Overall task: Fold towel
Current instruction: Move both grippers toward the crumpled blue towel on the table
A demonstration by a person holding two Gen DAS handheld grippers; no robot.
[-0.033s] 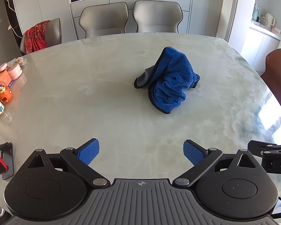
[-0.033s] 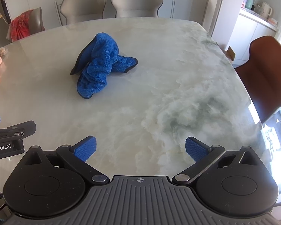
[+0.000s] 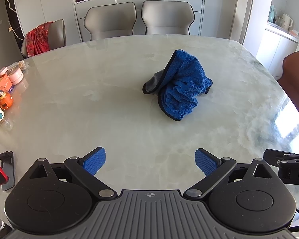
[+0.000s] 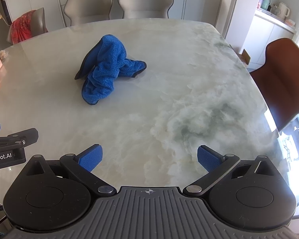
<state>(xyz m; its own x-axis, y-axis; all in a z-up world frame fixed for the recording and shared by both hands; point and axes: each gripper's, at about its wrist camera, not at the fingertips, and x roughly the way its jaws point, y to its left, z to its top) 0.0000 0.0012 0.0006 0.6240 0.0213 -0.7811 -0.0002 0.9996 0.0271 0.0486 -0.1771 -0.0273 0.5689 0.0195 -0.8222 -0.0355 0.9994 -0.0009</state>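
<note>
Towel (image 3: 179, 85) lies crumpled far from both wide-open, empty grippers (image 3: 150, 160) (image 4: 149, 157), so a grab may catch several layers.

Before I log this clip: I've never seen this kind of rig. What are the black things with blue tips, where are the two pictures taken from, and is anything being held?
There is no robot here. A person holds a hand-held claw in each hand, and each claw carries a camera looking forward along its two fingers.

One picture looks out from the left claw, the other from the right claw. The blue tips are the finger pads. Both claws are open and hold nothing.

On the marble table lies a crumpled blue towel, not yet folded, well ahead of both claws. Jars and small boxes sit at the table's left edge. Chairs stand around the table.
</note>
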